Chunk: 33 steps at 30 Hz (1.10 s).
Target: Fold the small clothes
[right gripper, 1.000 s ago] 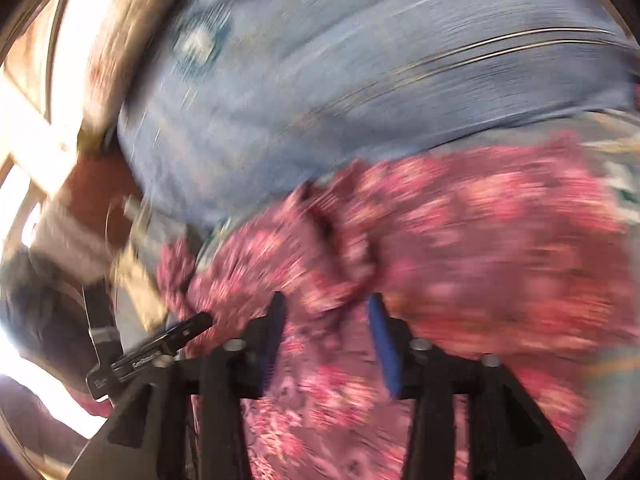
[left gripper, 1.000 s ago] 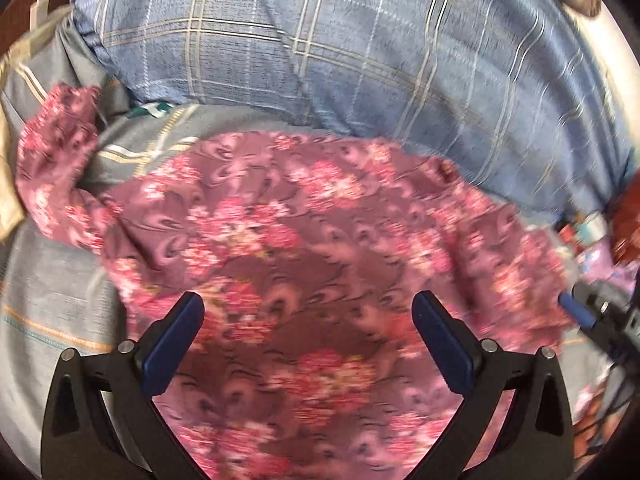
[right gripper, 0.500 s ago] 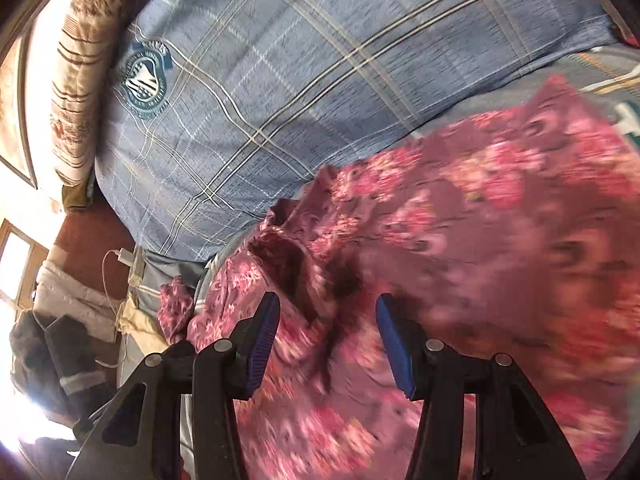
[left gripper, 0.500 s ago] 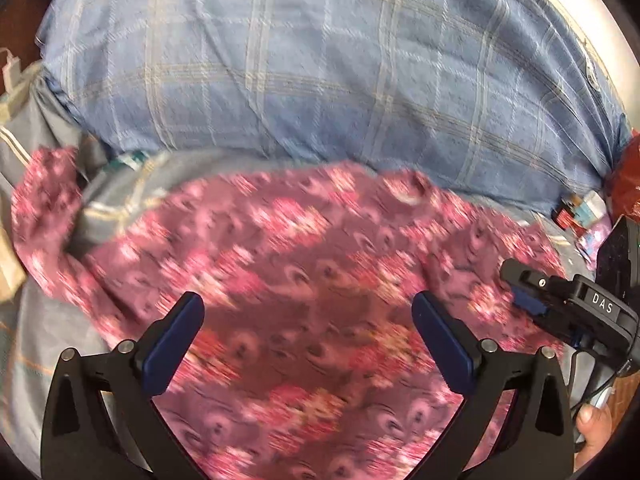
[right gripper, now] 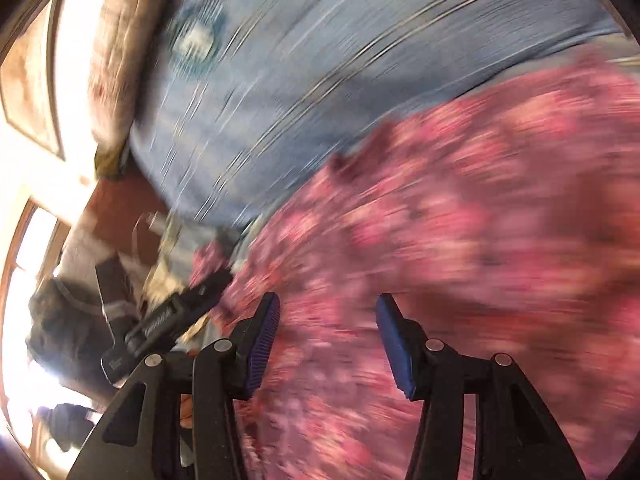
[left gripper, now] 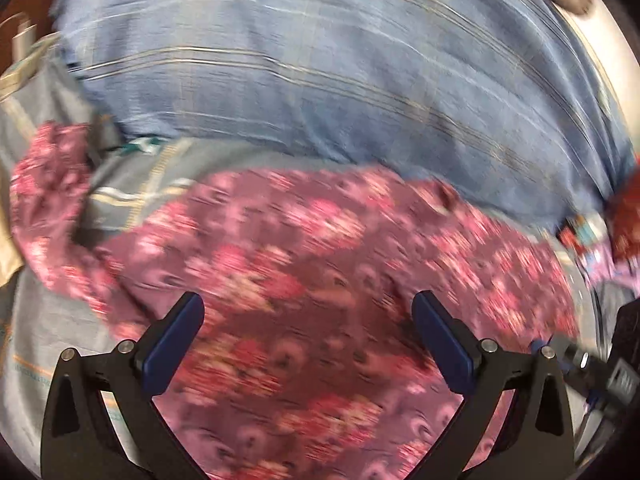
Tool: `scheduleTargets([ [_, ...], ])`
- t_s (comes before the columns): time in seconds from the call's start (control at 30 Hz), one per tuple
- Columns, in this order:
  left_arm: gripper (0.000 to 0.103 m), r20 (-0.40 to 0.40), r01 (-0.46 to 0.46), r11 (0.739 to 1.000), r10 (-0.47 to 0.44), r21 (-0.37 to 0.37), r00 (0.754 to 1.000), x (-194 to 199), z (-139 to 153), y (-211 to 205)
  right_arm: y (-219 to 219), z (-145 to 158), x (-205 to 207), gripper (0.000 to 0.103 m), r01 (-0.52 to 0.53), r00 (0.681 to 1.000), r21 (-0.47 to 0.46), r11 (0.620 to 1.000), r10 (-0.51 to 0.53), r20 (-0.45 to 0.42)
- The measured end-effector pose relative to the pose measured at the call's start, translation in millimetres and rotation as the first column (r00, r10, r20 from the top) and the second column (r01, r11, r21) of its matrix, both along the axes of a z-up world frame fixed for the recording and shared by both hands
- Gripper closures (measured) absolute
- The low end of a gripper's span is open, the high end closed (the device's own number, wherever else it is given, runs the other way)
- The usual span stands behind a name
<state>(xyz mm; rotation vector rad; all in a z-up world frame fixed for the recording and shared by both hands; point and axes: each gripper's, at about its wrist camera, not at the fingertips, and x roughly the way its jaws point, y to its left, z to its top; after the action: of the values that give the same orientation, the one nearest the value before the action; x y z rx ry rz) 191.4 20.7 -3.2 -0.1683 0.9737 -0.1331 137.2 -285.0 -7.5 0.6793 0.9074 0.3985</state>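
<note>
1. The floral garment point(left gripper: 304, 280) is thin, soft cloth in dusky mauve printed with pink and red flower clusters; it lies spread and rumpled on the bed, with low creases and one sleeve-like lobe point(left gripper: 48, 200) curling off at the left in the left wrist view.
2. It rests on a grey bedsheet point(left gripper: 132, 184) with pale and tan stripe lines, a smooth woven fabric showing at the left of the garment.
3. Just behind the garment rises a plump blue pillow point(left gripper: 320, 80), its cover checked with fine white and tan lines; a round teal-and-white emblem point(right gripper: 196, 44) sits on it in the right wrist view.
4. The left tongs point(left gripper: 308, 328) are released, the two dark blue pads standing wide apart above the cloth, nothing between them pressed.
5. The right tongs point(right gripper: 326, 336) stand half spread over the garment's edge; the ribbed blue pads point(right gripper: 264, 340) do not visibly press the cloth, though blur makes this hard to judge.
6. A beige patterned cushion point(right gripper: 116, 64) leans beside the pillow.
7. Small bright packets point(left gripper: 580, 232) lie at the right edge of the bed, too blurred to identify.
8. Both views are smeared by motion.
</note>
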Motion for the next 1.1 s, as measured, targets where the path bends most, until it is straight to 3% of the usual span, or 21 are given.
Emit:
scheduleTargets([
  [0.13, 0.0, -0.052, 0.101, 0.995, -0.101, 0.003, 0.994, -5, -11, -39, -68, -4, -34, 0.05, 0.177, 0.984, -0.02, 0.984, -0.178, -0.024],
  [0.27, 0.0, -0.119, 0.138, 0.99, -0.138, -0.004, 0.983, 0, -22, -68, -120, -29, -39, 0.05, 0.29, 0.955, 0.077, 0.954, -0.283, -0.09],
  [0.37, 0.0, -0.122, 0.147, 0.988, -0.153, -0.055, 0.981, 6, -24, -85, -130, -39, -31, 0.05, 0.332, 0.943, 0.142, 0.932, -0.327, -0.062],
  [0.43, 0.018, -0.119, 0.142, 0.986, -0.152, -0.086, 0.981, 11, -25, -93, -132, -44, -22, 0.051, 0.357, 0.934, 0.176, 0.918, -0.35, -0.066],
  [0.47, 0.033, -0.131, 0.145, 0.985, -0.157, -0.095, 0.979, 14, -26, -95, -131, -43, -21, 0.051, 0.361, 0.933, 0.188, 0.914, -0.354, -0.067],
  [0.5, 0.041, -0.165, 0.15, 0.983, -0.167, -0.11, 0.972, 18, -28, -97, -129, -42, -19, 0.051, 0.366, 0.931, 0.193, 0.91, -0.358, -0.078],
  [0.6, 0.041, -0.182, 0.137, 0.98, -0.162, -0.145, 0.97, 20, -26, -89, -121, -38, -22, 0.05, 0.34, 0.94, 0.211, 0.916, -0.326, -0.098],
  [0.83, 0.041, -0.06, 0.05, 0.989, -0.059, -0.14, 0.996, 8, -5, -24, -57, -37, -15, 0.05, 0.141, 0.988, 0.216, 0.966, -0.125, -0.086],
  [0.93, 0.041, 0.0, 0.011, 0.992, -0.012, -0.127, 1.0, 3, -1, 3, 2, -22, 4, 0.05, -0.011, 1.0, 0.066, 0.998, 0.012, -0.016],
  [1.0, 0.041, 0.001, -0.011, 0.995, 0.011, -0.102, 1.0, 12, -2, 14, 37, -10, 13, 0.05, -0.091, 0.995, -0.07, 0.993, 0.094, 0.044],
  [1.1, 0.041, 0.001, -0.059, 0.992, 0.06, -0.114, 0.998, 18, 2, 36, 91, -2, 25, 0.038, -0.181, 0.972, -0.331, 0.926, 0.22, 0.085],
])
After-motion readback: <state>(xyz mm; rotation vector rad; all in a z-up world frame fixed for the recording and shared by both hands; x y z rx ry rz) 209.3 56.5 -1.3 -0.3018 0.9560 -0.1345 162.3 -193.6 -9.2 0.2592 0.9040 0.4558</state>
